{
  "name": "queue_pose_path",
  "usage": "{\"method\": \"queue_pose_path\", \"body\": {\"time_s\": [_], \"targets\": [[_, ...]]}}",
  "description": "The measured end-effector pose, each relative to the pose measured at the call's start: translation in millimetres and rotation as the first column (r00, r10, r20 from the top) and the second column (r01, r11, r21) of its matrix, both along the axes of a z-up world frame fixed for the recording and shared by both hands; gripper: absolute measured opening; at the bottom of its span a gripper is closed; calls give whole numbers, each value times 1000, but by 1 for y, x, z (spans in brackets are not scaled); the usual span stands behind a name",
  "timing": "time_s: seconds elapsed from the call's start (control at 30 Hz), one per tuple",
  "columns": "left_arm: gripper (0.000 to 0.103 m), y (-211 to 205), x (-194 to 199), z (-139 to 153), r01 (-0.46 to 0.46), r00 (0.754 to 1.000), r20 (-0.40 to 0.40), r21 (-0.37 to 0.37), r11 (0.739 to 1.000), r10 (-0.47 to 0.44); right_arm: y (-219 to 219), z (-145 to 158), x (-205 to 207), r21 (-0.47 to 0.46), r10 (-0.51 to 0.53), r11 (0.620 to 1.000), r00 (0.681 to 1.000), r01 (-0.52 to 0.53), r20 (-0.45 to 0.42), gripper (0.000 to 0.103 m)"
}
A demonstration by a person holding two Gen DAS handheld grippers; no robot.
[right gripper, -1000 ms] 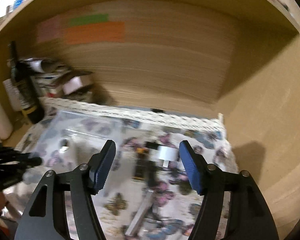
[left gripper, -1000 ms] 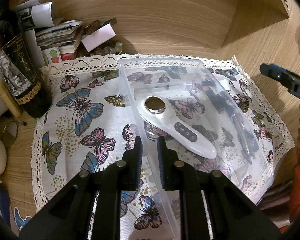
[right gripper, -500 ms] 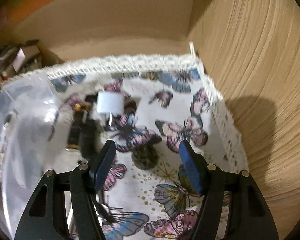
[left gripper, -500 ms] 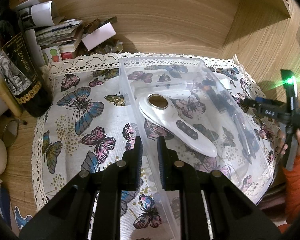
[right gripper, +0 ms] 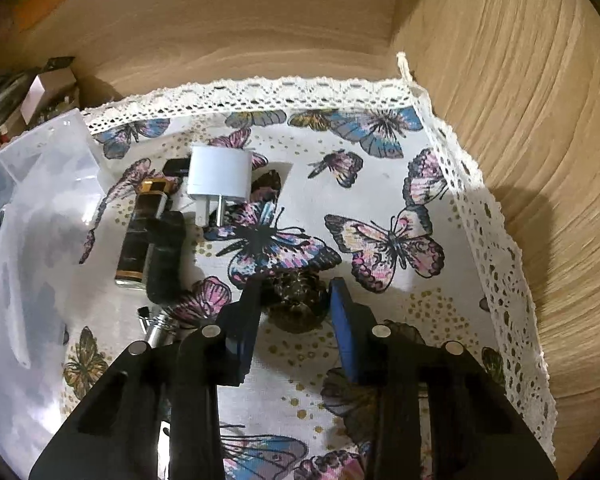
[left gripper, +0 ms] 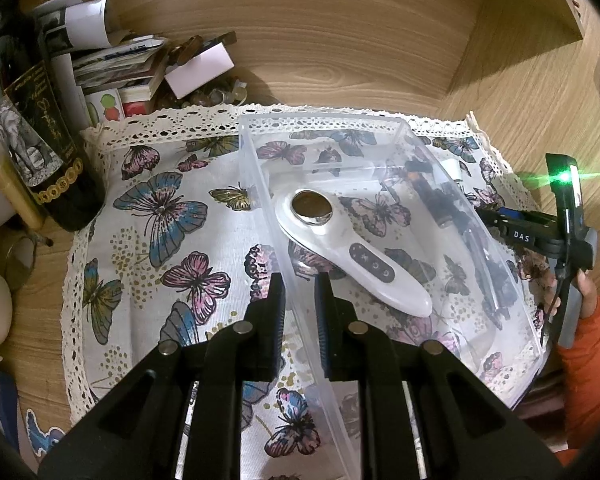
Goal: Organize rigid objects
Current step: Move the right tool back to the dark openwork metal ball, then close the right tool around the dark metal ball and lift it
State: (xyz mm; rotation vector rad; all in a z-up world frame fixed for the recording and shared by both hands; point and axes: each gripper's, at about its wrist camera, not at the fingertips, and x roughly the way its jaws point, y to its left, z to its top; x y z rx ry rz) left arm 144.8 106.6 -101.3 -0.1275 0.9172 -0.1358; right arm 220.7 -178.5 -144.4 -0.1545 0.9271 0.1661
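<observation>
A clear plastic bin (left gripper: pixel 256 184) stands on the butterfly cloth (left gripper: pixel 156 248) and holds a white handheld device (left gripper: pixel 364 264). My left gripper (left gripper: pixel 300 300) is shut on the bin's left wall. In the right wrist view my right gripper (right gripper: pixel 294 312) is open, its fingers either side of a small dark round object (right gripper: pixel 296 300) on the cloth. A white plug adapter (right gripper: pixel 220 176), a dark brown and gold tube (right gripper: pixel 140 236), a black cylinder (right gripper: pixel 164 256) and a silver piece (right gripper: pixel 160 328) lie beside the bin (right gripper: pixel 32 240). The right gripper also shows in the left wrist view (left gripper: pixel 500 216).
A dark wine bottle (left gripper: pixel 32 136) and a pile of papers and boxes (left gripper: pixel 140 68) stand at the back left. Wooden walls close the back (left gripper: pixel 340 40) and the right side (right gripper: pixel 520 120). The cloth's lace edge (right gripper: pixel 480 208) runs along the right wall.
My right gripper has swung down and to the right, from facing the back wall to low over the cloth, around the dark round object. The left gripper and bin have not moved.
</observation>
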Motion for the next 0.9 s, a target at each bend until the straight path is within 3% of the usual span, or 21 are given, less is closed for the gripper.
{"method": "queue_pose_path", "body": {"time_s": [0.53,0.9], "targets": [[15,-1,-1,0,-1,1000,5,5,1000,1,39,76,-36,27,115,992,976,-122,185,31],[15,-2,1,0,-1,1000,7,9,1000,1,82,102,-44,50,210,972,945,-229,252,32]]}}
